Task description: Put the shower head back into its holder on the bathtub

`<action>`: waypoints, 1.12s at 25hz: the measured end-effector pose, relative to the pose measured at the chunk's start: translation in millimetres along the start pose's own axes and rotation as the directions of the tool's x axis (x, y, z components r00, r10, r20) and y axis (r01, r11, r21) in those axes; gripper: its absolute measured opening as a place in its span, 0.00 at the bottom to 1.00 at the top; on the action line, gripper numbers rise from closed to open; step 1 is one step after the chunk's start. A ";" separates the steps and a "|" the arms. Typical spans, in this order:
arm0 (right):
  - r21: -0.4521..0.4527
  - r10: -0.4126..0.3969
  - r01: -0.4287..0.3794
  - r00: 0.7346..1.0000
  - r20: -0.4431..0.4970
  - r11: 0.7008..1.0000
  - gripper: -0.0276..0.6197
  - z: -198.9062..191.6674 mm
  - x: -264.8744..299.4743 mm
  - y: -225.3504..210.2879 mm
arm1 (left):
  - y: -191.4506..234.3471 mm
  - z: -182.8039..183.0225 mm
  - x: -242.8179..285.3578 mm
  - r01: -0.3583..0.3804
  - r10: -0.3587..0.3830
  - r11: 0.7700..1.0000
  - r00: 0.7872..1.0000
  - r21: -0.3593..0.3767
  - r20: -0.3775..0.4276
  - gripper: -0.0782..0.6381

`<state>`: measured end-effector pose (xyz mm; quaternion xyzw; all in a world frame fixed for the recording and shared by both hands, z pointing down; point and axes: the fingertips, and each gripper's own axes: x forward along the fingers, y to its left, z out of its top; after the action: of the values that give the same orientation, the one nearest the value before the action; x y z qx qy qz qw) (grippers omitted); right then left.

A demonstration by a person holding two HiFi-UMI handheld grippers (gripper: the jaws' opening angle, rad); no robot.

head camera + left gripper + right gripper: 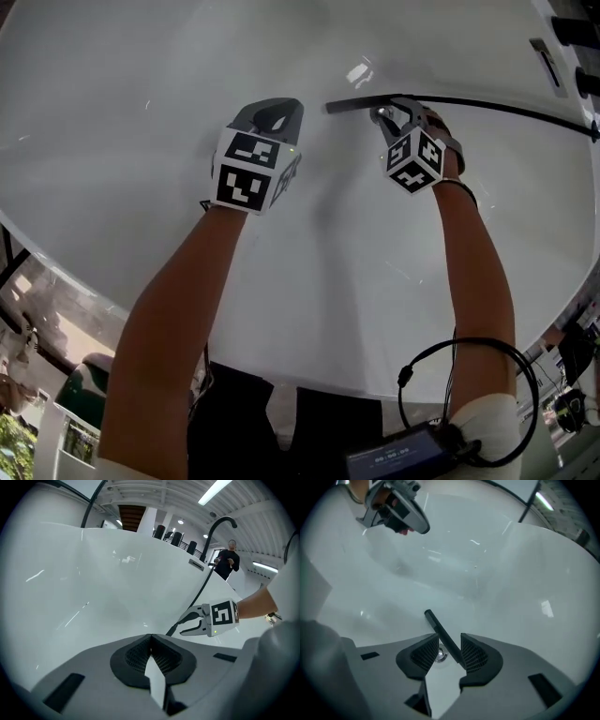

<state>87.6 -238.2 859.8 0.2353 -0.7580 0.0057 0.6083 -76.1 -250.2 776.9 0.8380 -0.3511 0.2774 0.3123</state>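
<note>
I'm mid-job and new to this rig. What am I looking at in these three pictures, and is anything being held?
There is no robot arm here. A person holds a hand-held gripper in each hand, reaching into a white bathtub. The head view comes from a camera on the person's head, looking steeply down. The other two cameras ride on the grippers and look along their jaws. The left hand-held gripper is shut and empty. The right hand-held gripper has its jaws apart, with the black shower head between them, not clamped. Its hose trails away to the right in the head view.
</note>
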 end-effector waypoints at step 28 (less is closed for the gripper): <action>-0.565 -0.224 0.012 0.925 -0.307 0.825 0.26 -32.3 101.5 27.8 | -18.3 -45.6 21.4 0.108 -0.109 0.994 0.993 -0.021 -0.043 0.13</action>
<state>92.0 -239.5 969.8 0.0914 -0.5860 -0.2088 0.7776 -60.6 -216.0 815.2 0.8466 -0.3009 0.2749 0.3424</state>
